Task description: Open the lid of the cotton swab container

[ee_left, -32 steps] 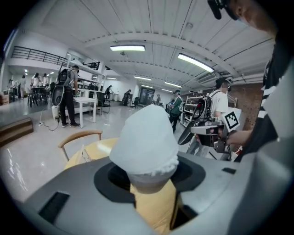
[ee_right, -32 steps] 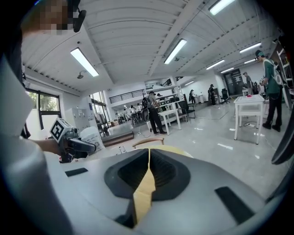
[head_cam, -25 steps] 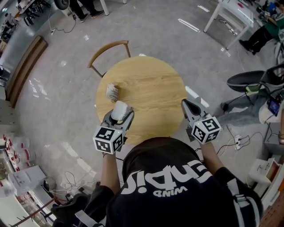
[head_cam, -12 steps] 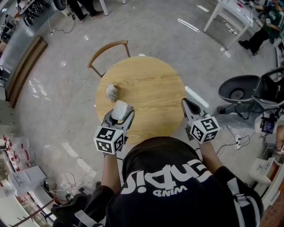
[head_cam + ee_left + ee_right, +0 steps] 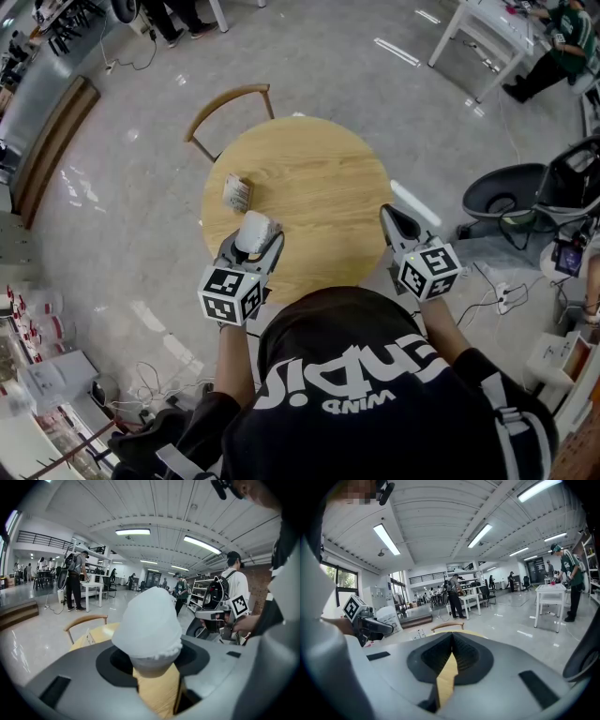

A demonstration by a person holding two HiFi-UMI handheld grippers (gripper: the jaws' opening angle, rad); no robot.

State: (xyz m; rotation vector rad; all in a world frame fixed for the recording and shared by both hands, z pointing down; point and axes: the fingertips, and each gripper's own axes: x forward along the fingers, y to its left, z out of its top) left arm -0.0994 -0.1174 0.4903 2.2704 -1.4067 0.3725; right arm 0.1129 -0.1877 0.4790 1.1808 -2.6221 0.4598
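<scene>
Grip comes first and looks made: the left hand-held gripper (image 5: 253,247) has its jaws set wide around the cotton swab container (image 5: 147,620), pads on either side of its lower part, above the near left edge of the table (image 5: 309,169). The right hand-held gripper (image 5: 395,223) is closed on nothing and hangs at the table's right edge, well apart from the container.

I judge the lid not yet off, so the task is at its bracing step. The next move would call for the right hand-held gripper to cross over, part its jaws and take the cap while the left one holds firm.

The container is white and cloudy and stands upright. A broad rounded top overlaps a narrower cup below, with a rough, fluffy rim where they meet.

Further out on the table lies a small packet (image 5: 237,195).
</scene>
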